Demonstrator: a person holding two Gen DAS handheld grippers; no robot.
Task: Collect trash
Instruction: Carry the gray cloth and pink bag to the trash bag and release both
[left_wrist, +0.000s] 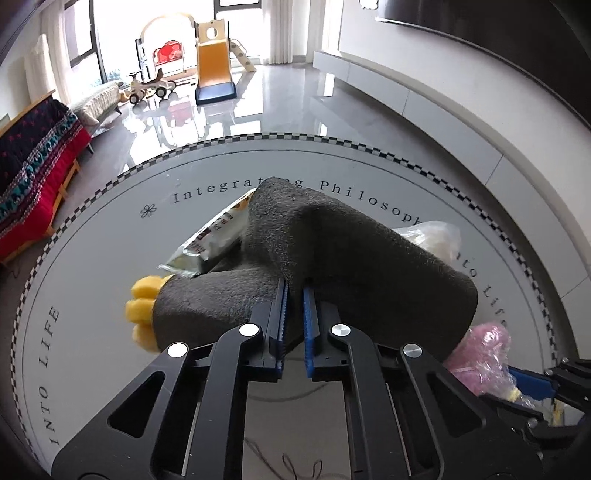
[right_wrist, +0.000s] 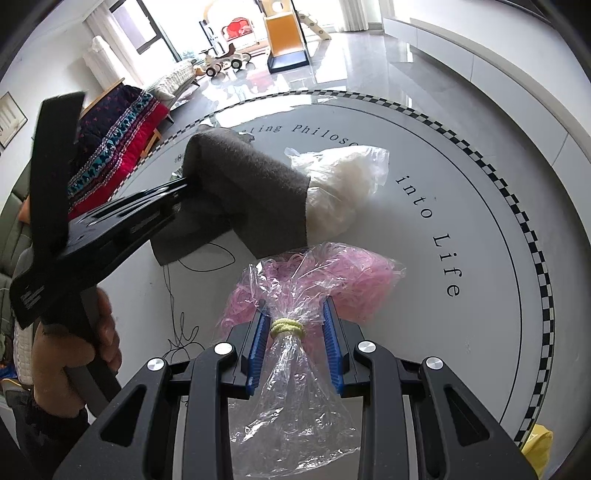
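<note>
Reading "into Life", the table (right_wrist: 480, 206) bears a pink-filled bag (right_wrist: 314, 273) between the wide right hand-held gripper (right_wrist: 295, 343); left hand-held gripper (left_wrist: 294, 328) pinches grey plush (left_wrist: 332, 258).

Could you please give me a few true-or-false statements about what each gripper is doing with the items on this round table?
1. The left gripper is shut on the grey plush toy. True.
2. The right gripper is clamped tight on the pink-filled bag. False: its jaws stand open on either side of the bag's neck, tied with a yellow band.
3. The plush toy has yellow toes. True.
4. The white-filled bag lies nearer the right wrist camera than the pink one. False: it lies further away, beyond the plush toy.
5. A snack wrapper shows behind the plush toy in the left wrist view. True.
</note>
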